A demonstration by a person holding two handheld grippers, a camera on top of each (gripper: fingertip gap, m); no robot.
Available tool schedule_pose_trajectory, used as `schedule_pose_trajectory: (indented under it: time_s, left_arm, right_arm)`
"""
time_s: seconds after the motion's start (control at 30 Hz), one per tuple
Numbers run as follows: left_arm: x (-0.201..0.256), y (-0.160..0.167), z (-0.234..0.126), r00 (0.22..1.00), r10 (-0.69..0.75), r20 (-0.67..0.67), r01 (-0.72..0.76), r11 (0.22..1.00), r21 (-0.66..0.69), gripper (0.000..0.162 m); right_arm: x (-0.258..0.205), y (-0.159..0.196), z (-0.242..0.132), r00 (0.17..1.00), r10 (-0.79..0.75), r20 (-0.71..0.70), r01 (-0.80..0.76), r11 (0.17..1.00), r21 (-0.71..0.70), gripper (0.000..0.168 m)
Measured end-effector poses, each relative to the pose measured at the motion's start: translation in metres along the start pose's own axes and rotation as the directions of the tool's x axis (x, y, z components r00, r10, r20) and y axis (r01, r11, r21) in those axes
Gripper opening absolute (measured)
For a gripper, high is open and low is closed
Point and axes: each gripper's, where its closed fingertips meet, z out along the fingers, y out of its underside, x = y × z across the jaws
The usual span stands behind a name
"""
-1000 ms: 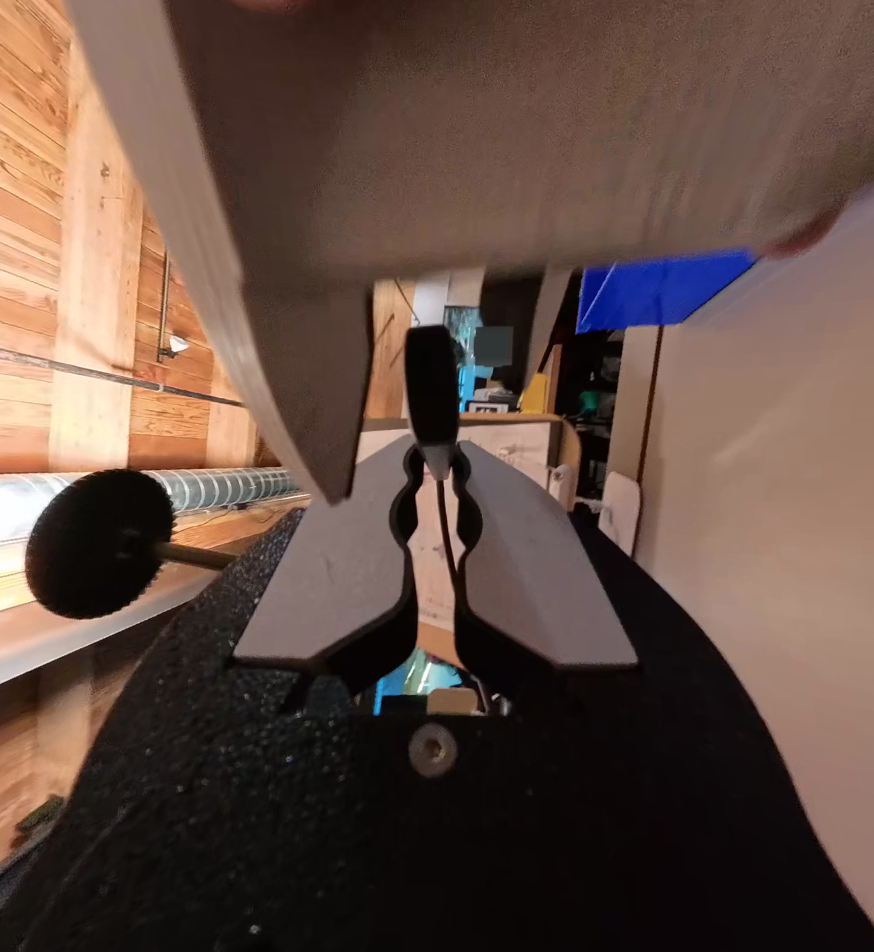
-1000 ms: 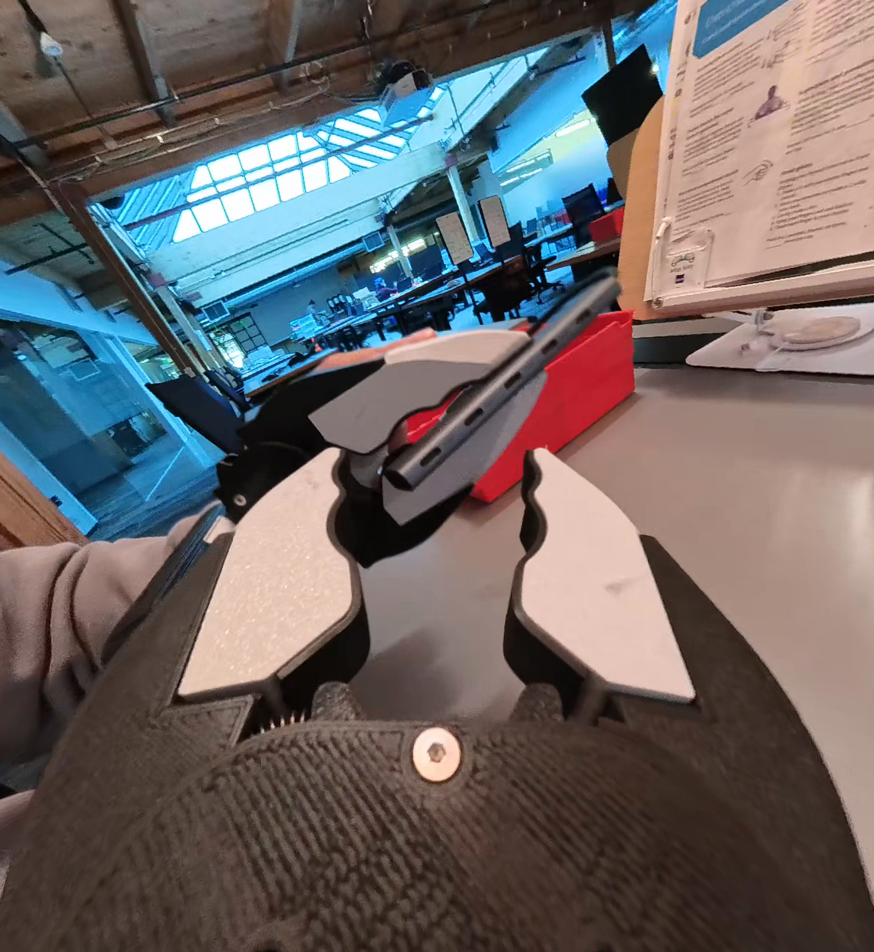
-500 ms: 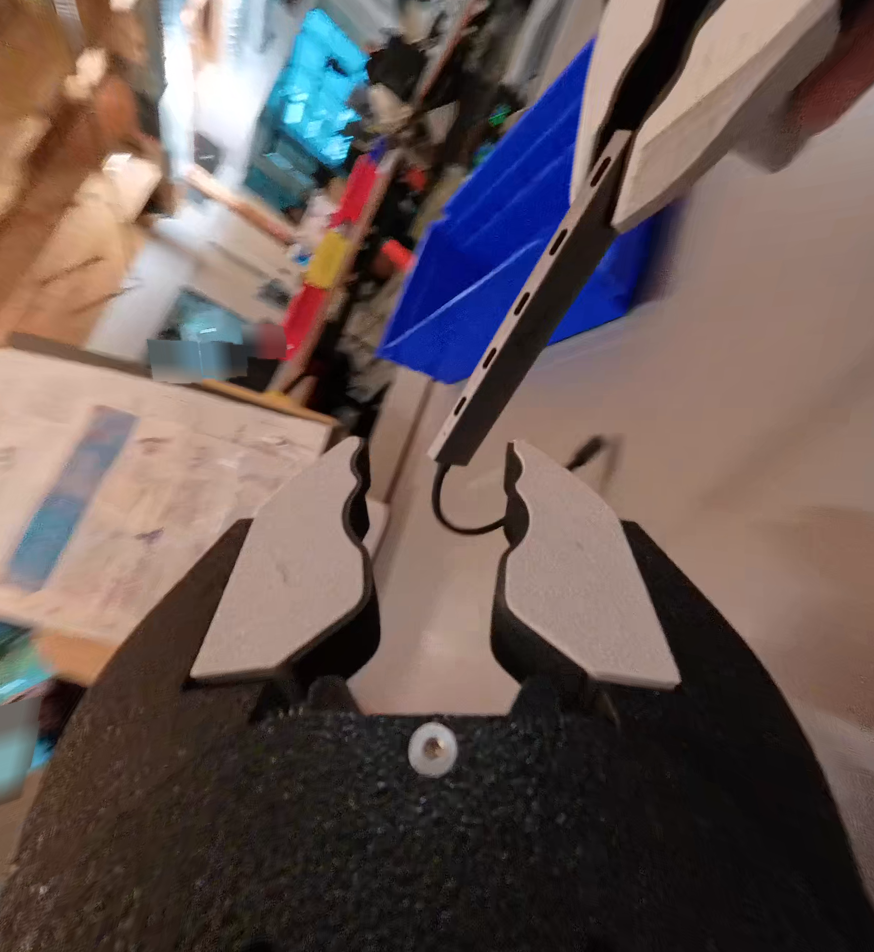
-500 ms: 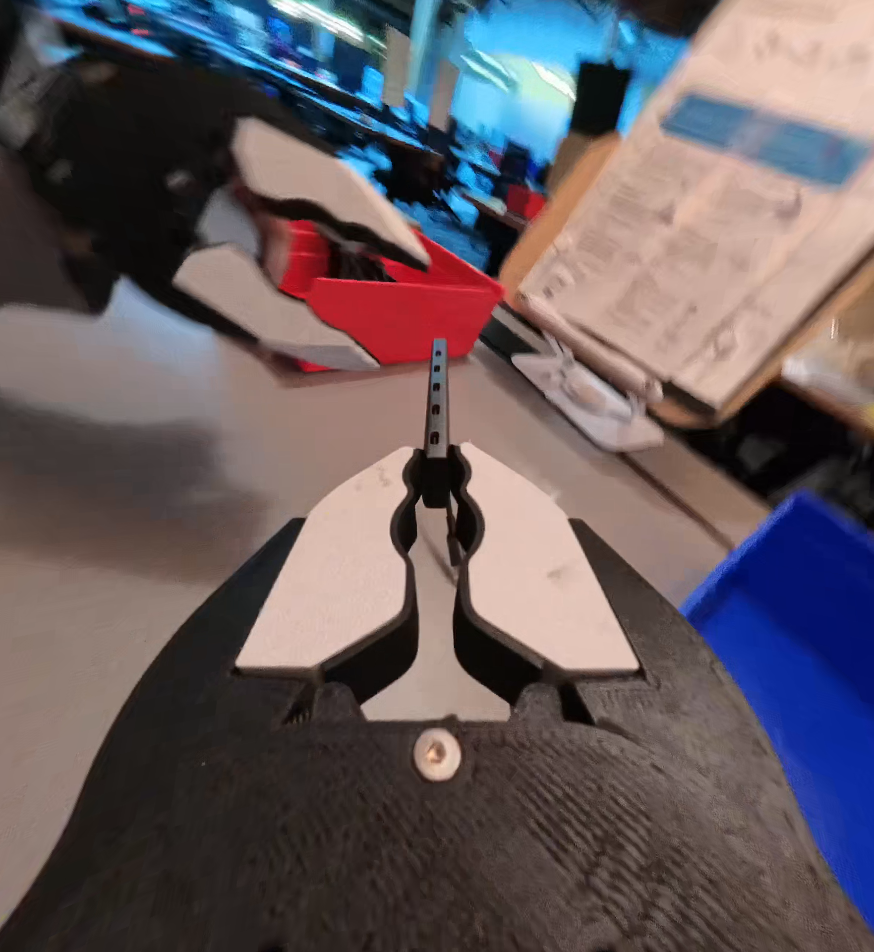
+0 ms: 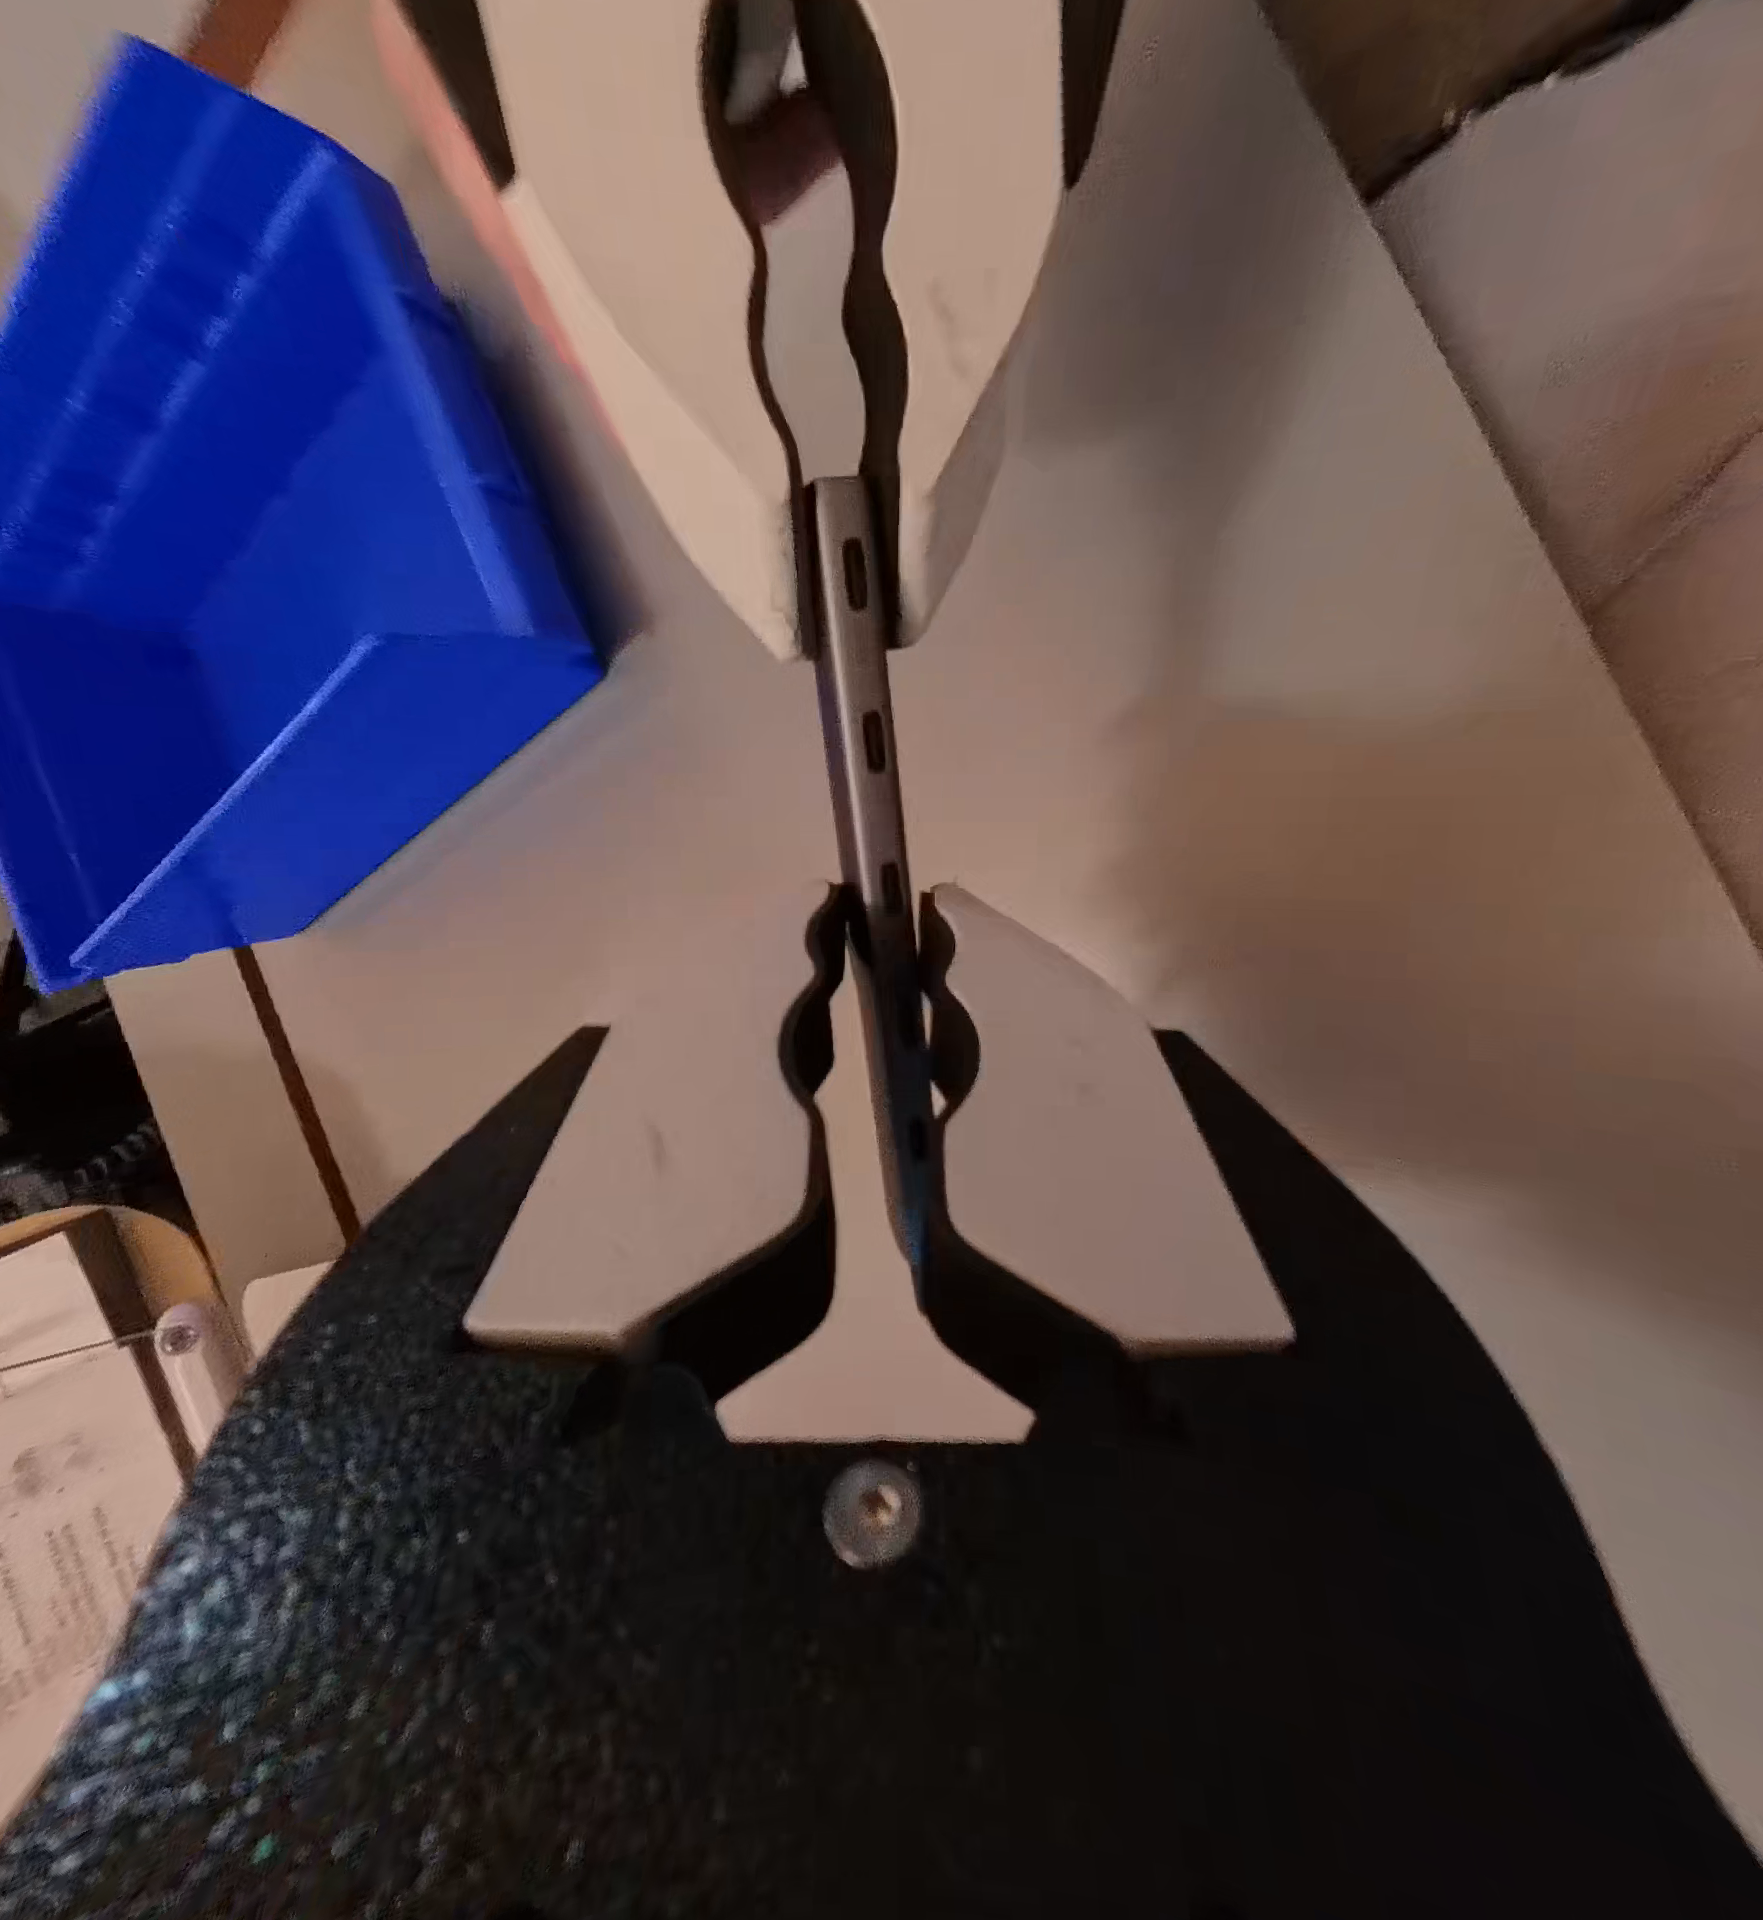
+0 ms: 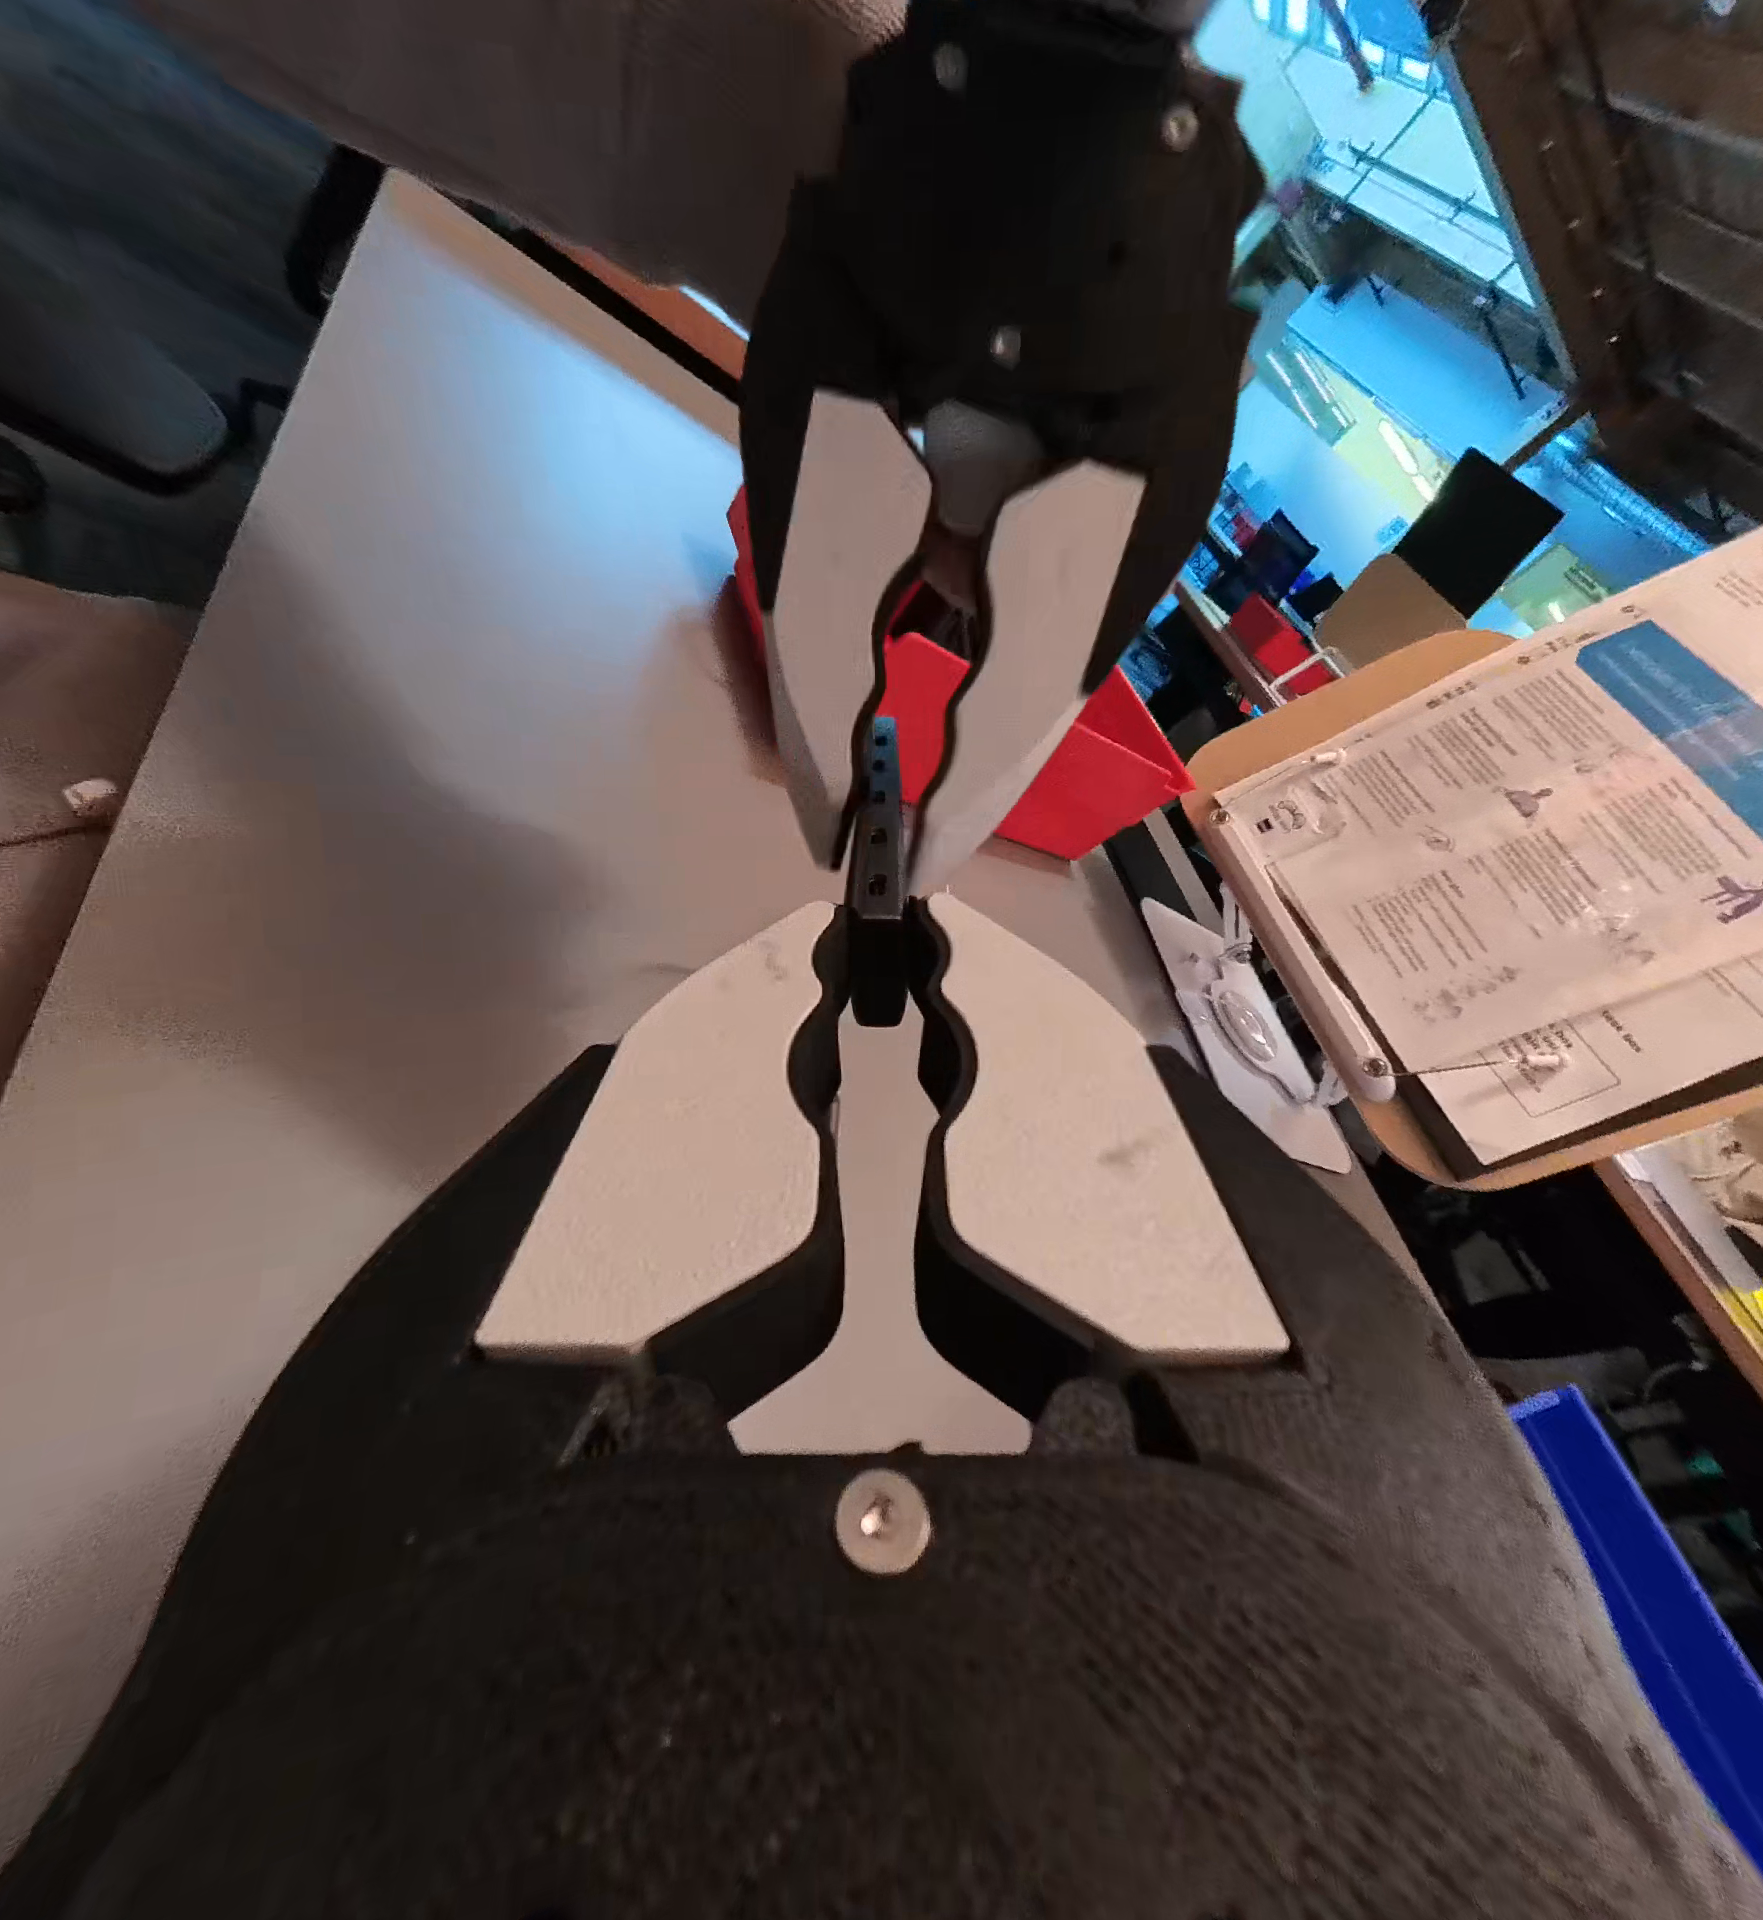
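A thin grey hub with a row of small ports along its edge is held in the air between both grippers, above the pale table. My left gripper is shut on its near end. My right gripper comes in from the top of the left wrist view and clamps the far end. In the right wrist view my right gripper is shut on one end of the hub. The left gripper faces it from above, closed around the other part.
A blue bin stands at the table's edge and also shows in the right wrist view. A red bin sits behind the grippers. A clipboard with a printed sheet leans at the right. A sleeve is at the left. The left gripper's tips are roughly 5 centimeters from the right gripper's.
A second ago the left gripper held the hub and the right was open. Half a second ago the right held it and the left was open. Now both are shut on it, tip to tip.
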Motion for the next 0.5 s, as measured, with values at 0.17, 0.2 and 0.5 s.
schedule_pose_trajectory:
  time_s: [0.17,0.2,0.5]
  left_arm:
    - [-0.03,0.006,0.012,0.983,-0.168,0.071,0.171,0.985,-0.038,0.009]
    - [-0.043,0.008,0.011,0.956,-0.265,0.123,0.266,0.964,0.007,0.009]
    - [-0.113,0.031,-0.026,0.02,-0.929,-0.368,0.584,-0.288,0.759,0.009]
  right_arm:
    - [0.043,0.009,-0.009,0.954,0.088,-0.286,-0.098,0.995,-0.022,0.023]
    - [0.057,0.011,-0.014,0.916,0.146,-0.375,-0.152,0.988,0.014,0.03]
    - [0.067,0.028,0.015,0.696,0.577,-0.428,-0.52,0.816,0.254,0.058]
